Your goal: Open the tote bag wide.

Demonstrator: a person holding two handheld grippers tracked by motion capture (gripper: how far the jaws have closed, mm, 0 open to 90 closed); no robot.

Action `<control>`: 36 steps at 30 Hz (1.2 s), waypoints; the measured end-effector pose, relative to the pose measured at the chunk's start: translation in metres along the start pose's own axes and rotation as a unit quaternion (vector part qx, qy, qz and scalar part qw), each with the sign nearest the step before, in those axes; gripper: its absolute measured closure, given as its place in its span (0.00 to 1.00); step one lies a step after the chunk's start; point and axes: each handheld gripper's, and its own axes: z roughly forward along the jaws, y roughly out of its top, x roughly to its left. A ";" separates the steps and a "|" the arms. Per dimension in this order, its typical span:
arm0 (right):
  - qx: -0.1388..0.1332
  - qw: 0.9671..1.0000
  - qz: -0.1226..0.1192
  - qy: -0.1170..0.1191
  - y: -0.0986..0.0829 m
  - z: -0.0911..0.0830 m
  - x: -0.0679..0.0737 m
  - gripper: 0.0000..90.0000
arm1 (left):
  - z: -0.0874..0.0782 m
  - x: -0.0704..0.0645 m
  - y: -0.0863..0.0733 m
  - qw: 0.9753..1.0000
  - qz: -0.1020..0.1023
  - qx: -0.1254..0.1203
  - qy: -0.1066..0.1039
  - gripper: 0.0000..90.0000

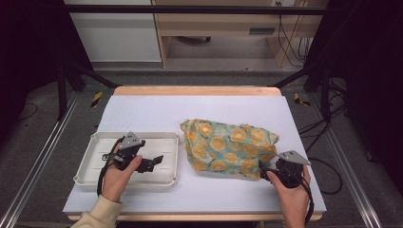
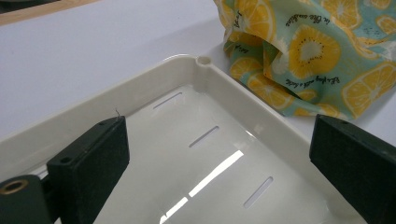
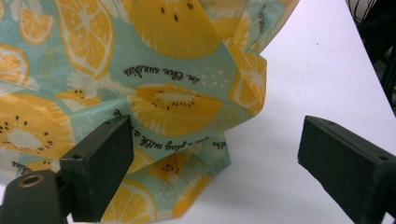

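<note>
A crumpled teal cloth printed with orange slices [image 1: 228, 148] lies on the white mat, right of centre. A shallow white tray [image 1: 95, 142] with slots in its floor sits at the left. My left gripper [image 1: 154, 161] hovers over the tray's right part, open and holding nothing; the left gripper view looks along its jaws at the tray's corner [image 2: 203, 60] and the cloth [image 2: 308, 51] beyond. My right gripper [image 1: 266, 170] is open at the cloth's near right edge. In the right gripper view the cloth's corner [image 3: 177, 116] lies between the spread jaws.
The white mat [image 1: 157, 111] covers a wooden table whose far edge [image 1: 195, 90] shows. Black frame posts and cables stand on the floor to both sides. Cabinets stand behind the table.
</note>
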 end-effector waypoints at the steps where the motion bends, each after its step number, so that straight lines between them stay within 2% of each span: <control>1: 0.001 1.000 0.000 0.000 0.000 -0.001 0.000 0.12 | 0.000 0.000 0.001 1.000 0.002 0.001 0.002 0.06; 6: -0.023 1.000 0.001 0.012 0.007 -0.013 0.005 0.16 | 0.001 -0.004 0.002 1.000 0.005 0.000 0.014 0.06; 7: -0.027 0.999 -0.005 0.016 0.009 -0.015 0.006 0.17 | 0.002 -0.005 0.003 1.000 0.007 0.000 0.016 0.06; 9: -0.026 0.999 -0.003 0.020 0.015 -0.019 0.009 0.20 | 0.003 -0.007 0.003 1.000 0.009 0.000 0.016 0.06; 10: -0.029 0.999 -0.013 0.032 0.024 -0.022 0.013 0.23 | 0.004 -0.007 0.004 1.000 0.012 -0.001 0.015 0.06; 12: -0.028 0.999 -0.017 0.034 0.028 -0.023 0.014 0.24 | 0.005 -0.008 0.004 1.000 0.013 0.000 0.011 0.06; 15: -0.028 0.998 -0.038 0.036 0.048 -0.026 0.019 0.26 | 0.004 -0.011 0.004 1.000 0.021 -0.003 0.016 0.06; 17: -0.029 0.998 -0.043 0.043 0.060 -0.027 0.019 0.26 | 0.003 -0.012 0.005 1.000 0.022 -0.004 0.016 0.06; 21: -0.038 0.996 -0.058 0.047 0.090 -0.030 0.020 0.25 | 0.003 -0.013 0.006 1.000 0.022 0.002 0.003 0.06; 22: -0.044 0.996 -0.064 0.047 0.102 -0.028 0.021 0.23 | 0.003 -0.012 0.006 1.000 0.020 0.002 0.000 0.06; 24: -0.044 0.996 -0.064 0.050 0.107 -0.026 0.021 0.22 | 0.003 -0.012 0.005 1.000 0.018 0.005 -0.003 0.06; 26: -0.028 0.996 -0.069 0.053 0.119 -0.015 0.023 0.19 | 0.003 -0.012 0.006 1.000 0.013 0.004 -0.006 0.06; 28: -0.023 0.996 -0.073 0.045 0.122 -0.007 0.023 0.19 | 0.002 -0.012 0.007 1.000 0.014 0.001 -0.006 0.06; 29: -0.005 0.997 -0.066 0.040 0.124 0.005 0.021 0.17 | 0.002 -0.012 0.007 1.000 0.014 -0.001 -0.006 0.06; 31: -0.002 0.997 -0.063 0.041 0.124 0.009 0.020 0.18 | 0.003 -0.013 0.007 1.000 0.013 -0.005 -0.011 0.06; 32: 0.010 0.997 -0.061 0.045 0.124 0.015 0.019 0.21 | 0.003 -0.013 0.007 1.000 0.013 -0.004 -0.016 0.06; 34: 0.022 0.996 -0.065 0.056 0.123 0.020 0.019 0.40 | 0.004 -0.014 0.006 1.000 0.011 -0.006 -0.017 0.06; 36: 0.029 0.994 -0.072 0.078 0.120 0.019 0.024 0.61 | 0.004 -0.015 0.006 1.000 0.009 -0.007 -0.017 0.06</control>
